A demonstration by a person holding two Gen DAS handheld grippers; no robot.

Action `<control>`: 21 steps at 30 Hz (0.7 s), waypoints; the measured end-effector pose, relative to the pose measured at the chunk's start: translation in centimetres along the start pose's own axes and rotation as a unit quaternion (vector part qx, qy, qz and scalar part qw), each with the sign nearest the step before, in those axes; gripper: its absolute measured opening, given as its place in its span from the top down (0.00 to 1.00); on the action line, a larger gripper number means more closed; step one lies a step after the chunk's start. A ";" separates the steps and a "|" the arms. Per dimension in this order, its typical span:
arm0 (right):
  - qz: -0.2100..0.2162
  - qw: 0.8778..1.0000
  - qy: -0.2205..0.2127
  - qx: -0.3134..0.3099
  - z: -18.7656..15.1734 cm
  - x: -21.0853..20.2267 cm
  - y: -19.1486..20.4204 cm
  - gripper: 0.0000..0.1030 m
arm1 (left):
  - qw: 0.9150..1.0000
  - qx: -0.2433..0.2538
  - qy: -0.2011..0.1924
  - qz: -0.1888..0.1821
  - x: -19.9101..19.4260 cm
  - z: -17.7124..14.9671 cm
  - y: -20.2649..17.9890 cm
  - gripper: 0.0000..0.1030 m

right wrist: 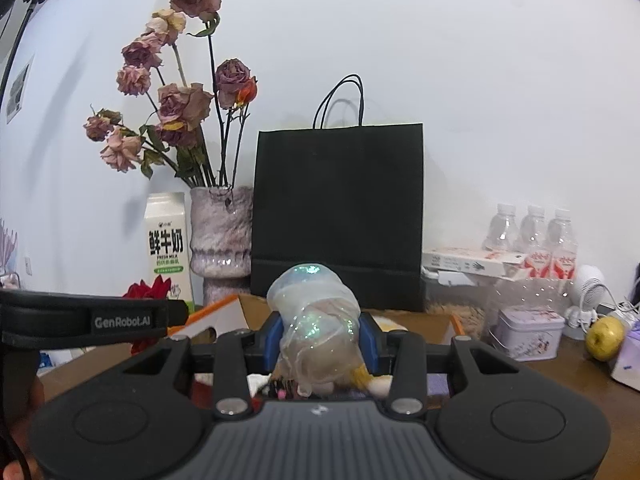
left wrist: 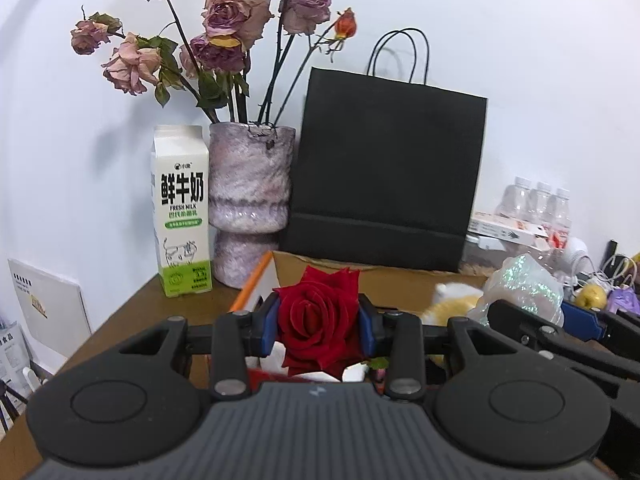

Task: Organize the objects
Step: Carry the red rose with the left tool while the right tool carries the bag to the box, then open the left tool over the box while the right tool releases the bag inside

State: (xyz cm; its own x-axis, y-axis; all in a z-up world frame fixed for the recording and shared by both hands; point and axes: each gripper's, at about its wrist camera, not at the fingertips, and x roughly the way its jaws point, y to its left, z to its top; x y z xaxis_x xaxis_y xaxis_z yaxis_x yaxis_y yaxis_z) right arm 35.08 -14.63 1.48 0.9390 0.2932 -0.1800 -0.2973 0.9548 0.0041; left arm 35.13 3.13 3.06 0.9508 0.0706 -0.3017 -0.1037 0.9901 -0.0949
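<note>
The left tongs (left wrist: 319, 322) pinch a red rose (left wrist: 316, 320) — petals may crush. The right tongs (right wrist: 320, 338) squeeze a glittery plastic bundle (right wrist: 316, 312) — it may slip out.

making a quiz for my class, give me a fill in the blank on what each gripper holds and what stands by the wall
1. The left gripper is shut on a ____ rose.
2. The right gripper is shut on a glittery wrapped bundle, in front of the ____ paper bag.
3. The milk carton stands to the ____ of the vase in both views.
4. Behind the flat box stand ____ water bottles.

Missing words: red; black; left; three
</note>
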 end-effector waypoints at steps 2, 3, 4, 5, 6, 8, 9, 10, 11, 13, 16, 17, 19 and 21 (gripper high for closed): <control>0.002 1.000 -0.001 0.001 0.3 0.9 0.1 0.63 | 1.000 -0.001 -0.002 0.001 0.8 0.4 0.3 0.62; 0.002 1.000 -0.002 0.003 0.4 1.4 0.0 0.63 | 1.000 -0.001 -0.003 0.002 1.2 0.6 0.5 0.62; 0.004 1.000 -0.002 0.004 0.5 1.9 0.1 0.63 | 1.000 0.000 -0.004 0.002 1.6 0.8 0.6 0.62; 0.005 1.000 -0.002 0.004 0.7 2.4 0.1 0.63 | 1.000 0.001 -0.006 0.003 2.0 1.0 0.7 0.62; 0.006 1.000 -0.003 0.004 0.8 2.9 0.1 0.63 | 1.000 0.002 -0.007 0.003 2.4 1.1 0.7 0.62; 0.010 1.000 -0.001 0.002 0.9 3.9 0.1 0.63 | 1.000 0.005 -0.012 0.004 3.1 1.5 0.8 0.62; 0.012 1.000 -0.001 0.001 1.0 4.3 0.1 0.63 | 1.000 0.006 -0.014 0.003 3.4 1.7 0.9 0.62; 0.013 1.000 0.000 0.002 1.1 4.7 0.1 0.62 | 1.000 0.007 -0.016 0.003 3.7 1.9 0.9 0.62; 0.015 1.000 0.001 0.002 1.2 5.1 0.1 0.63 | 1.000 0.008 -0.018 0.003 4.0 2.1 0.9 0.62; 0.015 1.000 0.002 0.000 1.3 6.0 0.0 0.62 | 1.000 0.009 -0.020 0.002 4.6 2.4 0.9 0.62; 0.016 1.000 0.005 0.000 1.5 7.3 -0.2 0.62 | 1.000 0.009 -0.021 0.001 5.7 2.9 1.0 0.61; 0.016 1.000 0.006 0.000 1.6 7.8 -0.3 0.62 | 1.000 0.008 -0.021 0.002 6.0 3.0 1.1 0.61; 0.011 1.000 0.008 -0.003 1.8 8.6 -0.4 0.62 | 1.000 0.007 -0.021 0.002 6.7 3.4 1.2 0.61; 0.008 1.000 0.011 -0.008 1.9 9.4 -0.3 0.62 | 1.000 0.006 -0.022 -0.001 7.3 3.7 1.2 0.61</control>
State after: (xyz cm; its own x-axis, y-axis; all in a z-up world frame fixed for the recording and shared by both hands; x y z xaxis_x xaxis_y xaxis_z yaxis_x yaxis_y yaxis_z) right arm 44.30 -12.09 1.65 0.9302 0.3065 -0.2019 -0.3146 0.9492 -0.0090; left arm 43.03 5.33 4.27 0.9627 0.0744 -0.2603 -0.0991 0.9916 -0.0831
